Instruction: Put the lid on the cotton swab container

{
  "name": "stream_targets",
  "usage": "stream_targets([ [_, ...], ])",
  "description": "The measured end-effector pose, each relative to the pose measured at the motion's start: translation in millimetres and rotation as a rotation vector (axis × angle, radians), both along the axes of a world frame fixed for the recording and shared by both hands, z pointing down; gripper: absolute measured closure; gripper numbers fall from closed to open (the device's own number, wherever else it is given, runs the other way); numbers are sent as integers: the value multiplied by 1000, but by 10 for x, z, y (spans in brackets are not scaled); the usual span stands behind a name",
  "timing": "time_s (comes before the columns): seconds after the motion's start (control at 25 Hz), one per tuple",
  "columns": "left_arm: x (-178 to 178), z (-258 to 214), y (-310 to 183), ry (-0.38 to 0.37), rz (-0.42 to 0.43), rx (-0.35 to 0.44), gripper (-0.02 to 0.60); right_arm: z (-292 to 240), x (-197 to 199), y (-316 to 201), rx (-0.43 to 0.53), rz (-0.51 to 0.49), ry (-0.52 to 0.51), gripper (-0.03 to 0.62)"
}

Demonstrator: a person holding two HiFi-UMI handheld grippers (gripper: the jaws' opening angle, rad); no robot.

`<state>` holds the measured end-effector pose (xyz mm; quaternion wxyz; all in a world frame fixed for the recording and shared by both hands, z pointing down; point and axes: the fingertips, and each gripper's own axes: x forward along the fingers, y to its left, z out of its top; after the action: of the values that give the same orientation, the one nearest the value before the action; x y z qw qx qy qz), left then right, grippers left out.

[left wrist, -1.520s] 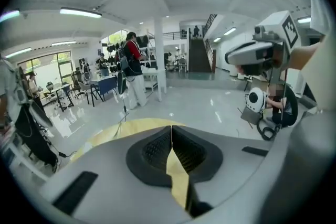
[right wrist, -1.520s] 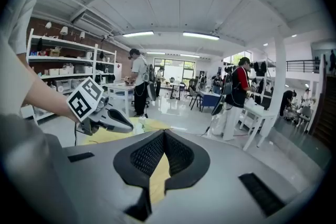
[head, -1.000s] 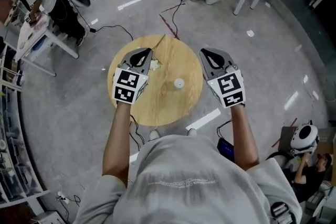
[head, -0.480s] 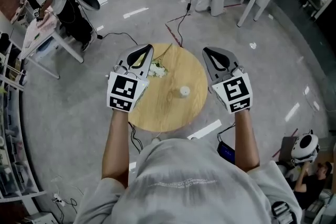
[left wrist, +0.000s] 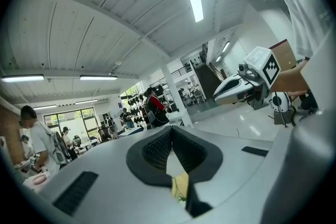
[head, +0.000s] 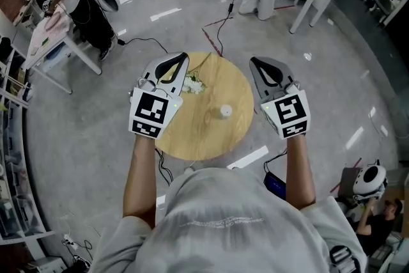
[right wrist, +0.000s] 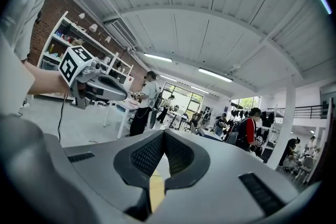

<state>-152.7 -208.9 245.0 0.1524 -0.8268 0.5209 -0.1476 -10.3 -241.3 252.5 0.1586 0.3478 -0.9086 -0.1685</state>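
Scene: the small white cylindrical cotton swab container (head: 225, 112) stands upright near the middle of the round light-wood tabletop (head: 192, 137). A white-and-green cluster (head: 192, 84) lies toward the far left of the tabletop (possibly a flower sprig; too small to be sure).

Grippers: the left gripper (head: 182, 59) and the right gripper (head: 254, 62) are held roughly level above the tabletop, one on each side of the container and well apart from it. In the left gripper view the dark ribbed fingers (left wrist: 155, 150) are clenched together with nothing between them. Only a sliver of wood and greenery shows through the slot below. The right gripper view shows the same: fingers (right wrist: 147, 157) pressed together, empty.

Lid: no separate lid can be made out on the tabletop. The container's top reads as a pale round cap, but it is too small to tell whether that is a seated lid or an open mouth. The scene therefore fits either a capped container with both tools drawn clear, or an open one whose lid lies out of sight.

Handling notes (judgement): the container looks light and narrow-based, so a sideways nudge would likely topple it. Any contact should come straight from above and centred. One gripper should steady the body while the other works at the top.
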Motion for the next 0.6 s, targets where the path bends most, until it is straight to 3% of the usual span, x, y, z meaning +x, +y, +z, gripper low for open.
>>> stream_targets([
  [0.6,114,76,-6,-12,41,-3,563,149,68,-59,-36,11,-15,568],
])
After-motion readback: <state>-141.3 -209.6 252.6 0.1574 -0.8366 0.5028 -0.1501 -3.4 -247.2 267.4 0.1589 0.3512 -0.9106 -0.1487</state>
